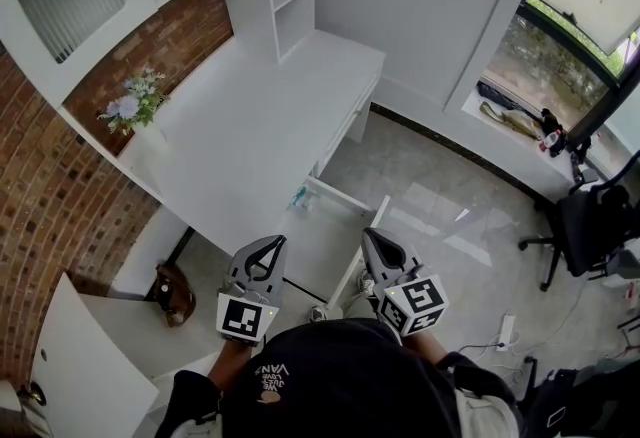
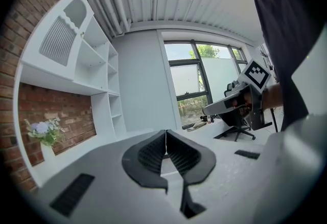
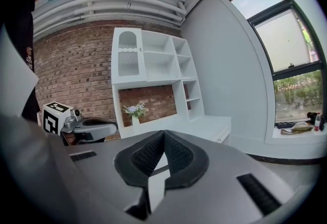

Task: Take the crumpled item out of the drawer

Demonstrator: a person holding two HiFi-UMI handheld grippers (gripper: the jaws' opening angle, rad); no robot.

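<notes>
Both grippers hover shut over the open drawer, the crumpled item untouched inside.

Nearest the camera, the left gripper [image 1: 272, 244] has its fingers pressed together on nothing, and the right gripper [image 1: 372, 236] just beside it is closed and empty too. Right below their tips, the drawer [image 1: 345, 194] stands pulled out. There in its corner, tight by the desk [image 1: 250, 116], lies a small bluish crumpled item [image 1: 298, 196]. Beyond the drawer, the white desktop runs back to a vase of flowers [image 1: 135, 106] against the brick wall. Well off to the drawer's right stands a black office chair [image 1: 585, 226].
</notes>
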